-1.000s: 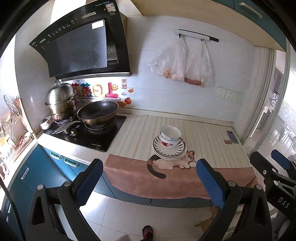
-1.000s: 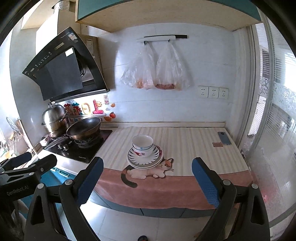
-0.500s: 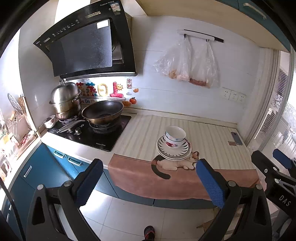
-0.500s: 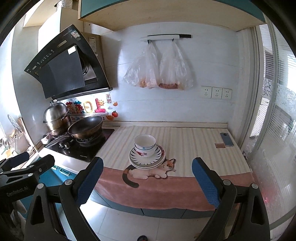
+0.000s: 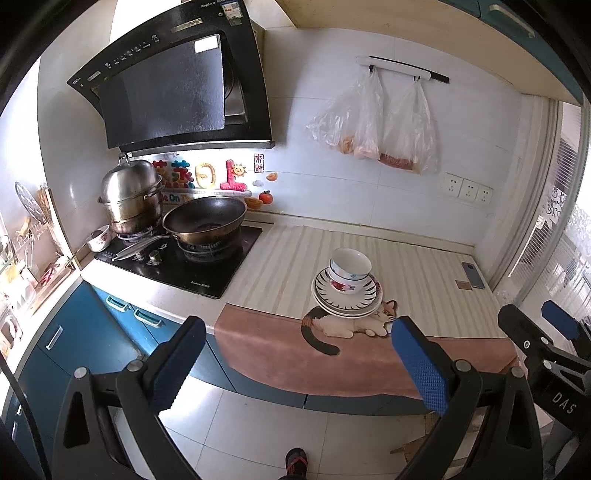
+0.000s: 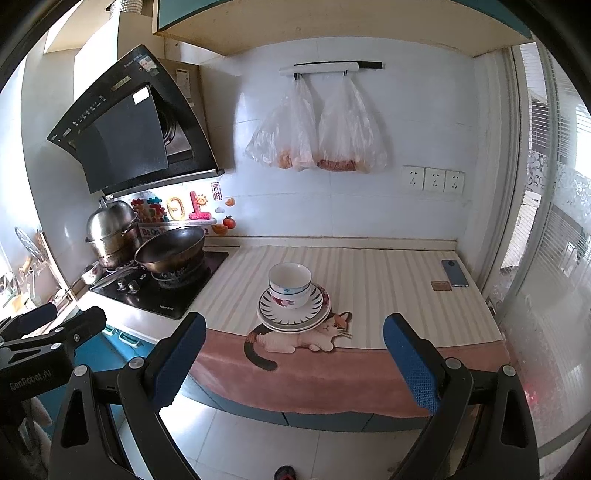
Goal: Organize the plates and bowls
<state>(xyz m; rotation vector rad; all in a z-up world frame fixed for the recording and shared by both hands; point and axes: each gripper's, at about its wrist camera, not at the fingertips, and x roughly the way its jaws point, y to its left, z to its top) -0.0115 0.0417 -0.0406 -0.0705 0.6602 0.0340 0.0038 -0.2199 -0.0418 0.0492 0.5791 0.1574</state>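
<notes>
Two nested bowls sit on stacked plates just behind the cat mat, both the left gripper and right gripper spread empty well short, so any approach should stay level and slow.

Cannot count the plates under the nested bowls: only stacked rims show. Hidden in part beneath that stack, the cat picture on the counter mat; cut off at the frame's bottom edge, a sandalled foot. Too blurred to identify, the contents of the hanging plastic bags and the print on the hood's label.
</notes>
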